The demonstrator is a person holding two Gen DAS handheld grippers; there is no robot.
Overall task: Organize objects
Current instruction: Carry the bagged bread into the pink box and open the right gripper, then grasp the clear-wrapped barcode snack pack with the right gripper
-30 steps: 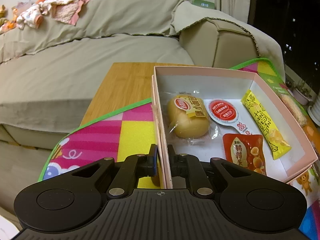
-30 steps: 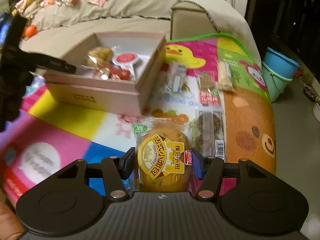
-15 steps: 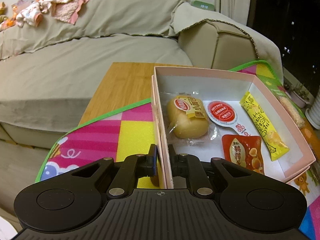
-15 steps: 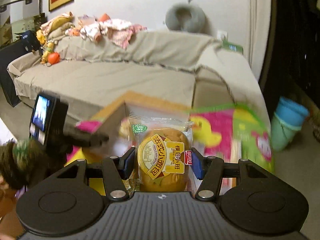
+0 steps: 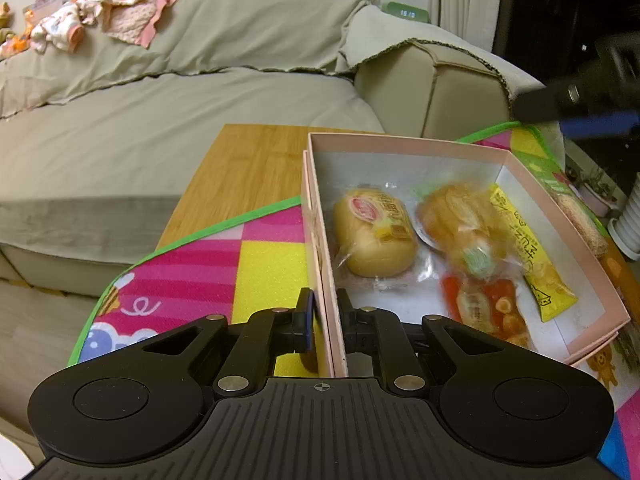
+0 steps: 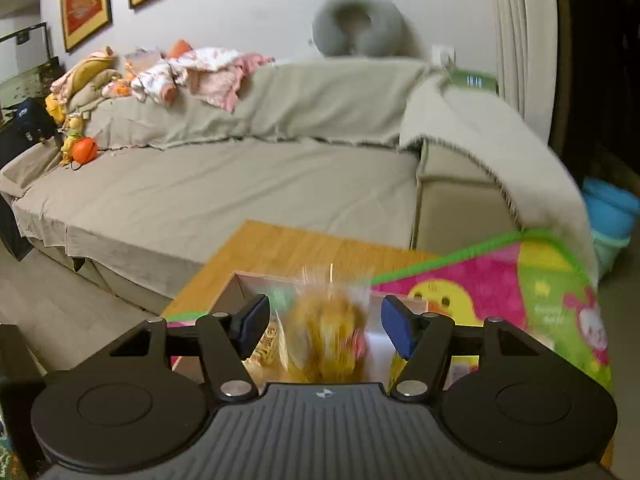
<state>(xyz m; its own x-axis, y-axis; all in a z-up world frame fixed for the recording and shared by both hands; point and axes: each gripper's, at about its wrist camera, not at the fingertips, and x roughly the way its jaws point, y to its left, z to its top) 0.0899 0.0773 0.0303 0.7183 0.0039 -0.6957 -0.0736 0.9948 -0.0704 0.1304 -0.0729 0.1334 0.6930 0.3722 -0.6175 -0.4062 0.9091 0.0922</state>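
The pink box (image 5: 400, 145) stands open on the play mat, and my left gripper (image 5: 326, 316) is shut on its near-left wall. Inside lie a wrapped bun (image 5: 376, 236), a yellow stick packet (image 5: 528, 252) and a red packet (image 5: 488, 308). A second wrapped bread packet (image 5: 460, 228), blurred, is dropping into the middle of the box. In the right wrist view that bread packet (image 6: 328, 332) is a blur between the jaws of my right gripper (image 6: 324, 320), which are opening, pads clear of it. One blurred finger (image 5: 560, 102) of that gripper shows above the box's far right corner.
The colourful play mat (image 5: 192, 276) covers most of a wooden table (image 5: 248, 168). A beige sofa (image 6: 240, 188) with clothes on its back runs behind. A snack bar (image 5: 580, 220) lies on the mat right of the box. A blue bucket (image 6: 608, 208) stands on the floor.
My right gripper carried the bread packet up from the mat and over the box, then spread its jaws and let it go. The left gripper has stayed on the box wall.
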